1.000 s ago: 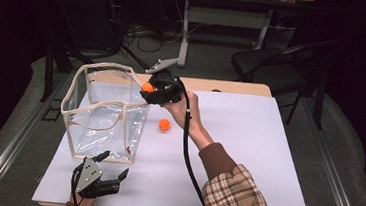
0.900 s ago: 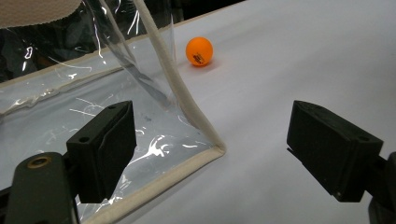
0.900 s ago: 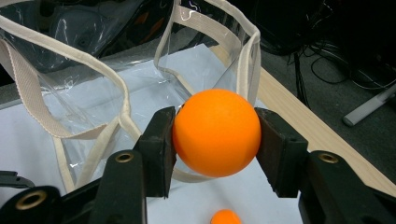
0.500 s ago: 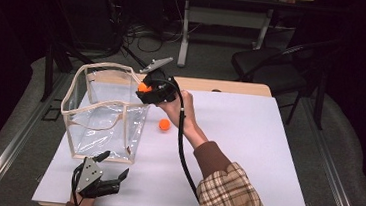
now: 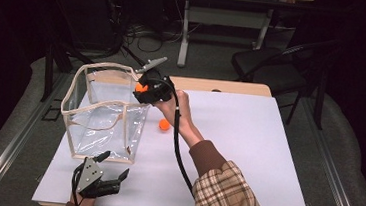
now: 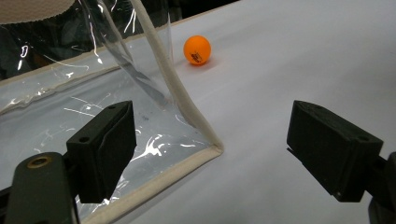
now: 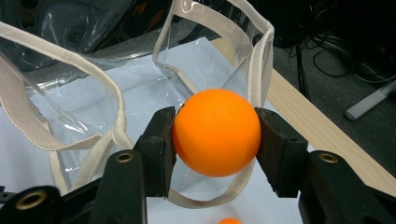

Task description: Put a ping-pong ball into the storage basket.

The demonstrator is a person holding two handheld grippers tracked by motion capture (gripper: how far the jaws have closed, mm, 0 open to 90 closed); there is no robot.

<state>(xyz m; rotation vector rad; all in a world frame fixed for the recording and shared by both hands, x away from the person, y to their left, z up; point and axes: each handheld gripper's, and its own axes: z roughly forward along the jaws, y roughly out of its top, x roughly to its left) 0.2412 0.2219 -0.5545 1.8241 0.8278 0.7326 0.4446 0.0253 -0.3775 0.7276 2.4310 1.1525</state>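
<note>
My right gripper [image 5: 141, 87] is shut on an orange ball [image 7: 216, 131], which sits squeezed between both pads. It hovers at the right rim of a clear plastic bag [image 5: 104, 111] with cream trim and strap handles, standing open at the table's left. A second orange ball [image 5: 164, 125] lies on the white table just right of the bag, also seen past the bag's corner as the orange ball [image 6: 196, 50]. My left gripper [image 5: 109, 176] rests near the table's front edge, below the bag, jaws wide apart with nothing between them; the bag's bottom corner [image 6: 212, 149] lies ahead of it.
The white table top [image 5: 248, 139] stretches bare to the right of the person's plaid sleeve [image 5: 225, 197]. A wooden strip [image 5: 222, 86] edges the far side. Beyond stand a dark chair [image 5: 274, 66] and a table leg with cables on the floor.
The right gripper with its ball has drifted slightly left, closer over the bag's rim. The left gripper has stayed where it was.
</note>
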